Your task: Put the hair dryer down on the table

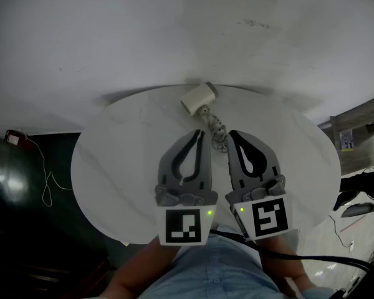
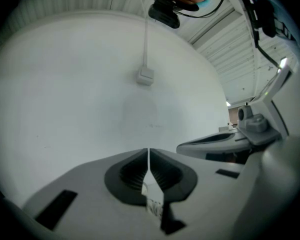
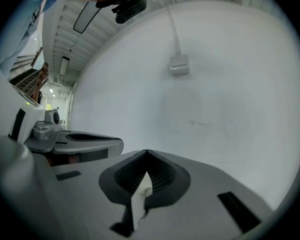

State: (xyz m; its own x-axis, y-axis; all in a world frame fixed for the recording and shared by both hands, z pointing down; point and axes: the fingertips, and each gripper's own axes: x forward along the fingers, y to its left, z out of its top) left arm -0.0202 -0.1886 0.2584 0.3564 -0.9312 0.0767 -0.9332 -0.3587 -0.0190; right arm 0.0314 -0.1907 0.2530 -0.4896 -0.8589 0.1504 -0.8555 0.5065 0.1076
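Note:
A cream hair dryer (image 1: 198,98) lies on the far side of the round white table (image 1: 112,161), with its coiled cord (image 1: 217,131) trailing toward me. Both grippers are held side by side in front of it and touch neither the dryer nor the cord. The left gripper (image 1: 199,132) (image 2: 148,151) is shut, its jaws meeting in a thin line with nothing between them. The right gripper (image 1: 232,134) (image 3: 146,153) is shut and empty too. Each gripper view shows only a plain white surface beyond the jaws, and the dryer does not appear in them.
Dark floor lies left of the table, with a red object (image 1: 14,137) and a thin white cable (image 1: 47,179). A shelf edge (image 1: 361,120) and black cables stand at the right. A small white box on a cord (image 2: 145,75) (image 3: 179,64) hangs in both gripper views.

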